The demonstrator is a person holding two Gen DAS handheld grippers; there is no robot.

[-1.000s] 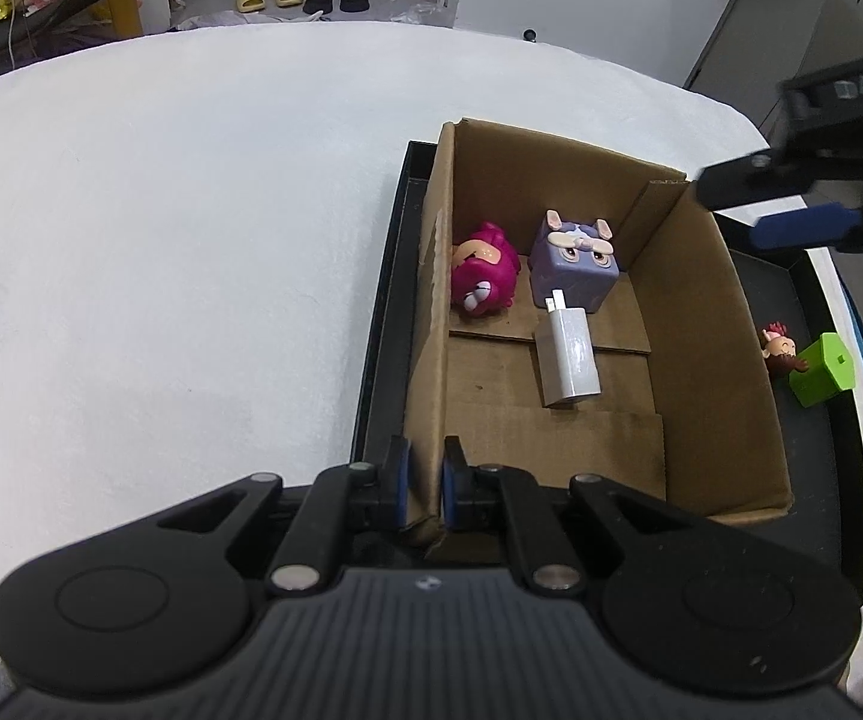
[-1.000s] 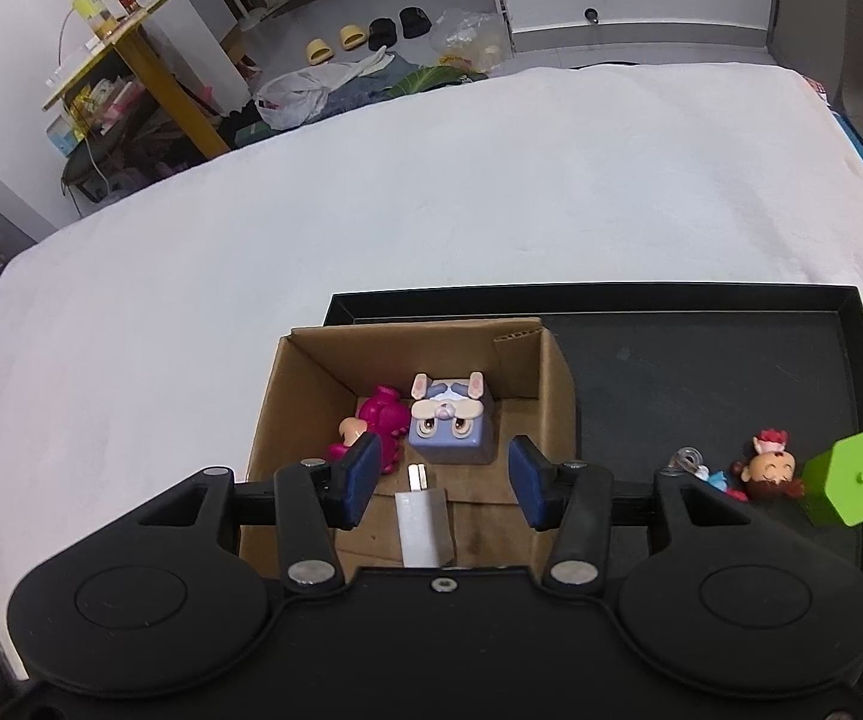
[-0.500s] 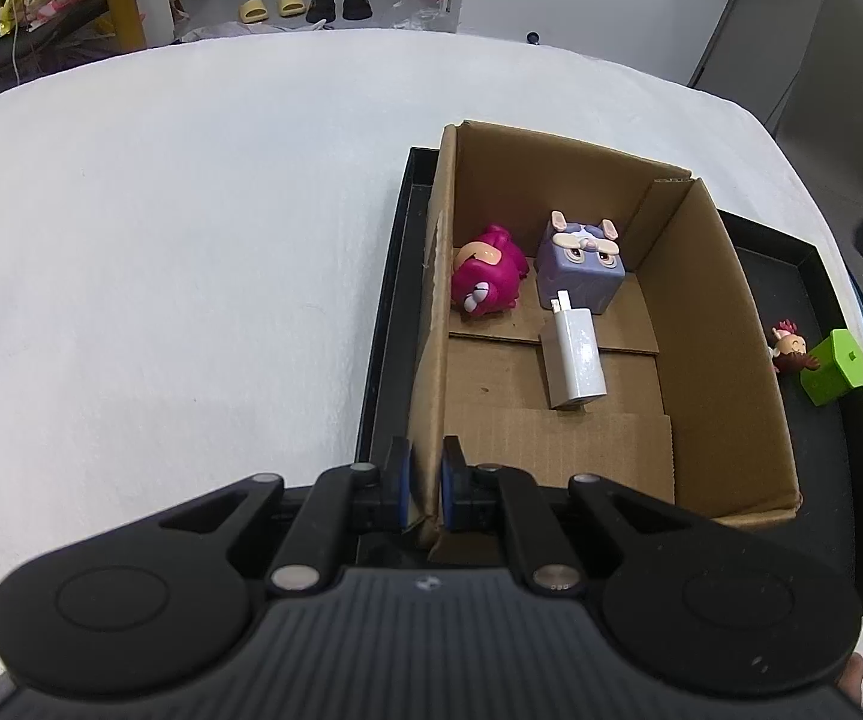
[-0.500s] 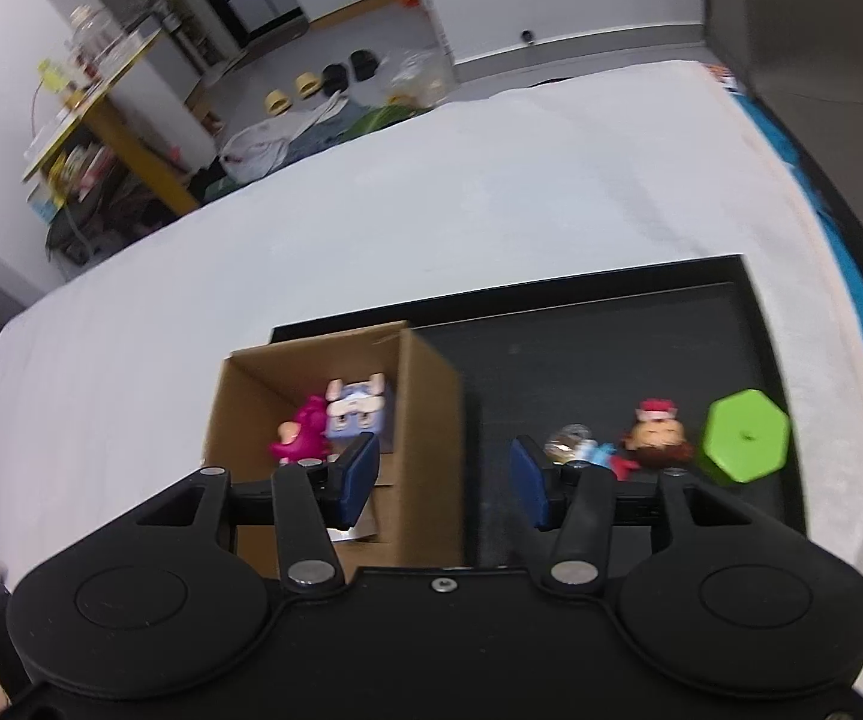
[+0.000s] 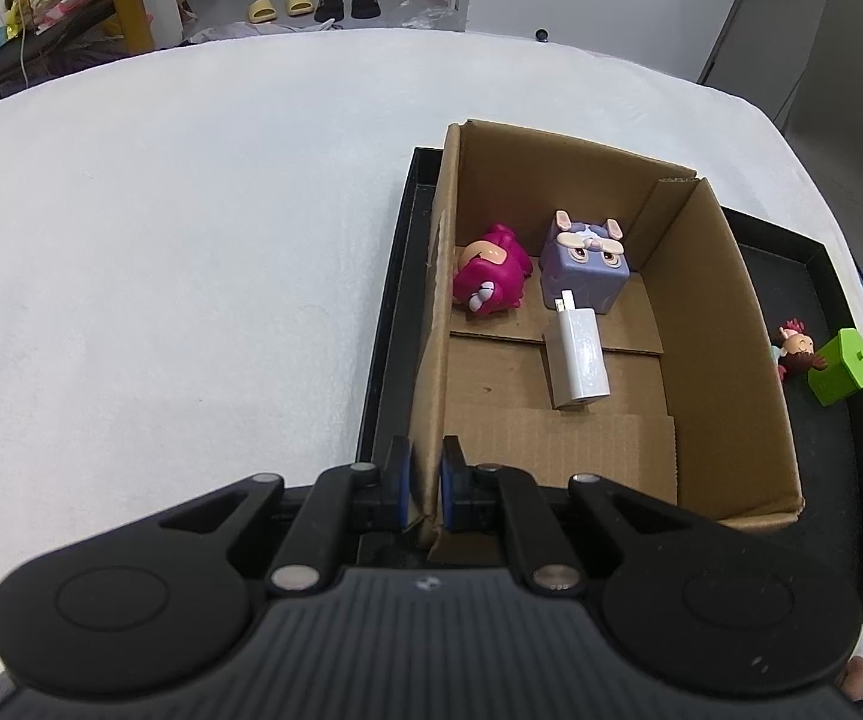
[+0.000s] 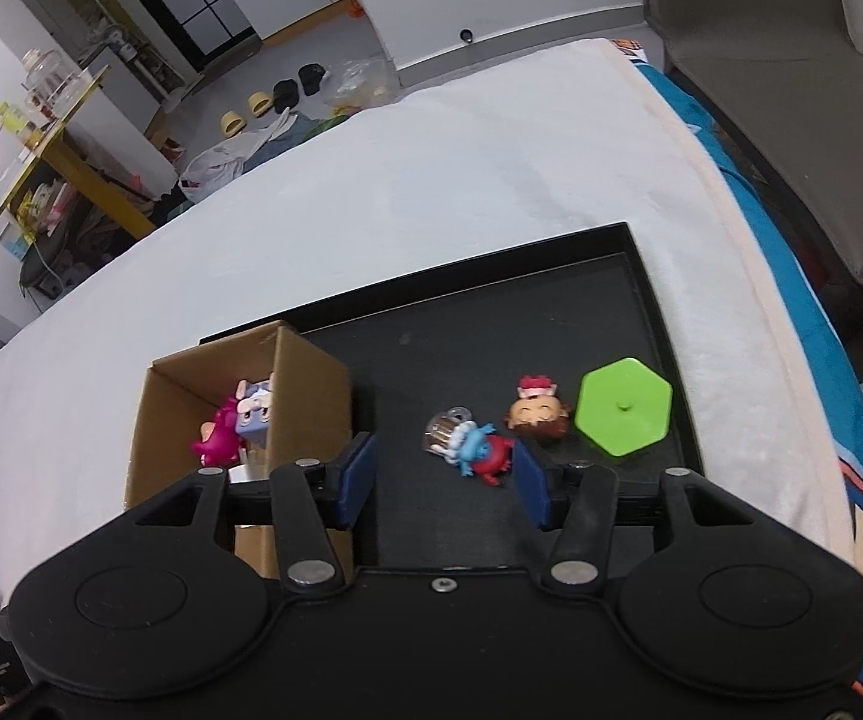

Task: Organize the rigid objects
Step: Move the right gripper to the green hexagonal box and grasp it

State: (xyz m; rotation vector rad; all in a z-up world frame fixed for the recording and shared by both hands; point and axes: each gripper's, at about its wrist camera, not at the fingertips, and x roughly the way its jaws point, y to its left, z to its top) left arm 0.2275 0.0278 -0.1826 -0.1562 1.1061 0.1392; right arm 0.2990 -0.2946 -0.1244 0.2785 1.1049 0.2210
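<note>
An open cardboard box [image 5: 725, 324] stands on a black tray [image 6: 491, 336]. Inside lie a pink figure [image 5: 488, 279], a purple cube toy [image 5: 584, 258] and a white charger [image 5: 578, 360]. My left gripper [image 5: 426, 489] is shut on the box's left wall at its near corner. My right gripper [image 6: 444, 483] is open and empty above the tray, right of the box [image 6: 305, 384]. Just beyond its fingertips lies a small blue and red figure [image 6: 479, 450]. A brown-haired figure [image 6: 538, 414] and a green hexagonal block [image 6: 623, 405] lie further right.
The tray sits on a white cloth-covered table [image 5: 161, 240]. A blue patterned cloth edge [image 6: 851, 438] runs along the table's right side, with a grey chair [image 6: 791, 90] beyond. Slippers and cluttered shelves lie on the far floor.
My right gripper has moved right, from above the box to above the loose toys on the tray, and left the left wrist view. My left gripper has kept its hold on the box wall.
</note>
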